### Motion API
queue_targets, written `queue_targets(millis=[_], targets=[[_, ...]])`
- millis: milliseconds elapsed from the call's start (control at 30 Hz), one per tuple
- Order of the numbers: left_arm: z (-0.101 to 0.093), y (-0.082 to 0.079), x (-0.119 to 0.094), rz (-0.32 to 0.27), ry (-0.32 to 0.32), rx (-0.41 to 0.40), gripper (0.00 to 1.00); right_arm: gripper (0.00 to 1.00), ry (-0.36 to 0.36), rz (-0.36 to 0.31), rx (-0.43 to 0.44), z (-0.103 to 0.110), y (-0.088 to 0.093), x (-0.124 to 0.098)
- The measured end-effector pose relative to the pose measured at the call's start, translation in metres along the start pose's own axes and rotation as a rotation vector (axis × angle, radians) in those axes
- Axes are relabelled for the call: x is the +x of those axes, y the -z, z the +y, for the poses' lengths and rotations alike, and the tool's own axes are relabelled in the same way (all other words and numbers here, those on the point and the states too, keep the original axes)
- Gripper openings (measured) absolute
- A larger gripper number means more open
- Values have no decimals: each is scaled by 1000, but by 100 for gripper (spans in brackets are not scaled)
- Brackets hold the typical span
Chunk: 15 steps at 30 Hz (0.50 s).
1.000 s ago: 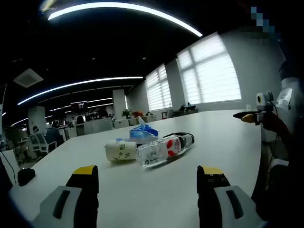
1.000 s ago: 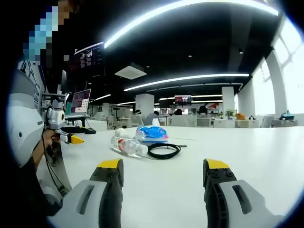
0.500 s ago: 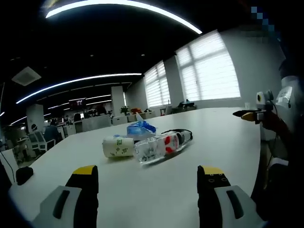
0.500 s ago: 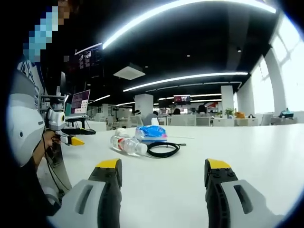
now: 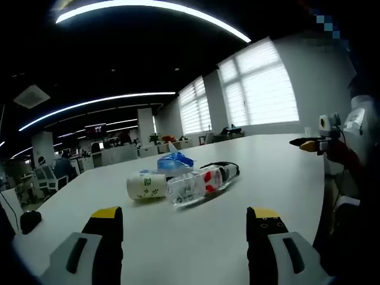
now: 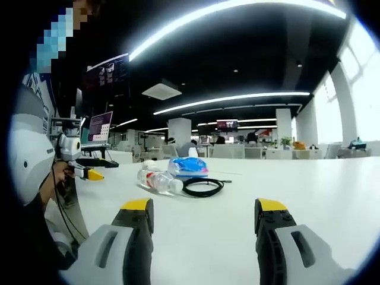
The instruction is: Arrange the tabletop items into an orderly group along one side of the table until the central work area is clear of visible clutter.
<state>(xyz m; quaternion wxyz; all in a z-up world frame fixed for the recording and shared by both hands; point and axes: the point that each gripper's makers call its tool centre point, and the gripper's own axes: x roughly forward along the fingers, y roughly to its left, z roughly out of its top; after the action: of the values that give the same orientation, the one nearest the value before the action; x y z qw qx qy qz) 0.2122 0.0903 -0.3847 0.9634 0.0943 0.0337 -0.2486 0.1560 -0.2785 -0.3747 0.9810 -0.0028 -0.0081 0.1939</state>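
Note:
A small heap lies mid-table on the white table (image 5: 267, 178): a paper cup (image 5: 145, 186) on its side, a clear plastic bottle (image 5: 196, 184) with a red label, a blue packet (image 5: 174, 161) and a coiled black cable (image 5: 225, 167). My left gripper (image 5: 184, 225) is open, low over the near table edge, well short of the heap. From the other side I see the bottle (image 6: 159, 180), the blue packet (image 6: 188, 167) and the cable (image 6: 202, 187). My right gripper (image 6: 205, 217) is open and empty too. Each gripper appears in the other's view, as the right gripper (image 5: 309, 143) and the left gripper (image 6: 86, 172).
A black computer mouse (image 5: 29, 221) rests near the table's left edge. A person's sleeve (image 6: 29, 160) holds the other gripper. Office desks, monitors (image 6: 101, 127) and large windows (image 5: 261, 95) lie beyond the table.
Both views have shifted slightly with the hands. The heap sits a little more to the left in the left gripper view. No item has been moved.

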Motion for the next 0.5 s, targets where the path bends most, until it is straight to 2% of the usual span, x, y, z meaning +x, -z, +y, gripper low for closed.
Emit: queue_targets(millis=[100,167,500], targets=[[-7,-6,0,-26,23,31,85,65,0,-12,19,-1,-1,-1],[-9,-6,2,-24,31,36,85,64,0,-18,18,-1,-2,-1],[-17,5,14,5,60,-3,85,58,-12,1,-2,2,5,0]])
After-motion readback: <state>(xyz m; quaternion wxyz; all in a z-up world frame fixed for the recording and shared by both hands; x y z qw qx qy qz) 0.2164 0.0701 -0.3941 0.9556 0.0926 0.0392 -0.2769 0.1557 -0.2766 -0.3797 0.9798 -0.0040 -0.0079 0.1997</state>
